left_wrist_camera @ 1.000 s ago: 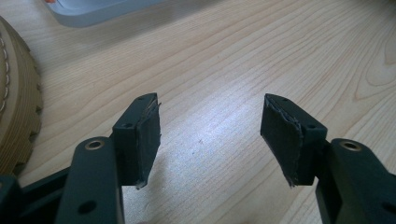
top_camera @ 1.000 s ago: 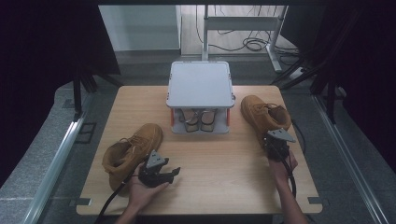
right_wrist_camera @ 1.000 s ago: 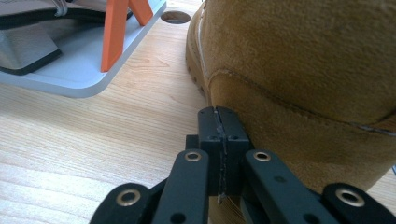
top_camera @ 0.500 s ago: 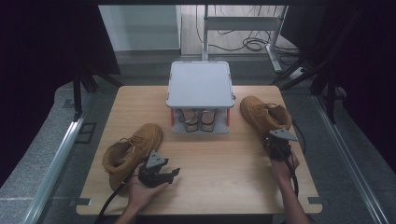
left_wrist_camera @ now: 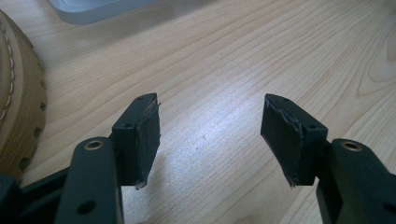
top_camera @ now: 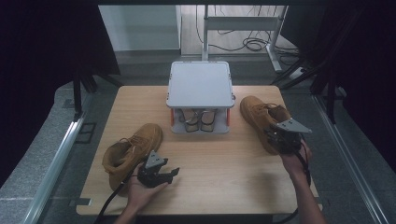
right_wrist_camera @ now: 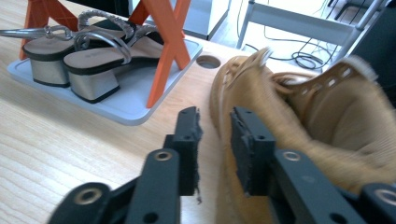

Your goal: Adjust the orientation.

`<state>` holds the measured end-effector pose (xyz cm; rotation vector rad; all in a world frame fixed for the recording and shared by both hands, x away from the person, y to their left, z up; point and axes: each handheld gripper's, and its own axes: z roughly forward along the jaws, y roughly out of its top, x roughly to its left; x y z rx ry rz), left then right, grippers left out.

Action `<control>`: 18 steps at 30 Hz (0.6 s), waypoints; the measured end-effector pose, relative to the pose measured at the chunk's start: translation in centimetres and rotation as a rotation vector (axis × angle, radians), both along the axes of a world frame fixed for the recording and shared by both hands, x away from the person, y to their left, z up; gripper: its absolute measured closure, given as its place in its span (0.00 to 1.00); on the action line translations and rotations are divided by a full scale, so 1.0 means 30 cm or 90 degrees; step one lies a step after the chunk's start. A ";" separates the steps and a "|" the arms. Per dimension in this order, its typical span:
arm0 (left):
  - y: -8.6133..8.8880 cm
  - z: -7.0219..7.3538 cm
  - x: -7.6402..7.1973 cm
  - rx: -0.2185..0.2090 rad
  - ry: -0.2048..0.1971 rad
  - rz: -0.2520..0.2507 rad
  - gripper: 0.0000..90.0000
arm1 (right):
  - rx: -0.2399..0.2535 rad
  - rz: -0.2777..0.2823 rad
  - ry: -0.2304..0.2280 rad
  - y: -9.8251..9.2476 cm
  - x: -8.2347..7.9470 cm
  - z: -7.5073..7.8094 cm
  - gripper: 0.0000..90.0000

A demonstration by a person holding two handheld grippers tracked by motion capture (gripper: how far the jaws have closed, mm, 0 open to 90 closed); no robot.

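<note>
Pale wood grain covers the desk [top_camera: 224,163], which stands on a grey floor with dark curtains to either side and a white frame with cables beyond its far edge. At the middle of the far edge sits a small grey rack [top_camera: 201,84] on orange legs, with a pair of silver-strapped sandals [top_camera: 197,119] on its lower tray.

A tan boot [top_camera: 131,150] lies near the left edge of the desk, toe pointing toward the rack. Just beside its heel end, close to the near edge, the left gripper [top_camera: 173,173] rests in the person's hand, pointing toward the middle of the desk. In the left gripper view its jaws stand wide apart over bare wood with nothing between them, the boot's ridged sole beside them.

The second tan boot [top_camera: 261,116] lies near the right edge, toe toward the far edge. The right gripper [right_wrist_camera: 215,140] is at its heel end. Its jaws have just been opening; in the right gripper view a narrow gap shows between the pads, with the boot's edge just beyond it and no pad pressing on the boot.
</note>
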<state>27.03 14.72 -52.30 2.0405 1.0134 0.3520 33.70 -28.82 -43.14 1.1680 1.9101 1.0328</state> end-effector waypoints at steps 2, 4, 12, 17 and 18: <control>0.000 0.000 0.000 -0.001 0.000 0.000 0.42 | -0.002 0.000 -0.002 -0.005 0.005 0.010 0.69; 0.001 0.000 0.001 0.001 -0.001 0.000 0.42 | -0.010 0.005 -0.002 -0.017 0.028 0.037 0.60; -0.001 -0.003 0.000 0.001 0.001 -0.002 0.42 | -0.020 0.015 0.068 -0.061 0.131 0.054 0.54; 0.001 -0.003 0.001 0.002 0.001 -0.003 0.42 | -0.049 0.047 0.146 -0.086 0.191 0.019 0.54; 0.001 -0.003 0.001 0.002 0.001 -0.003 0.42 | -0.049 0.047 0.146 -0.086 0.191 0.019 0.54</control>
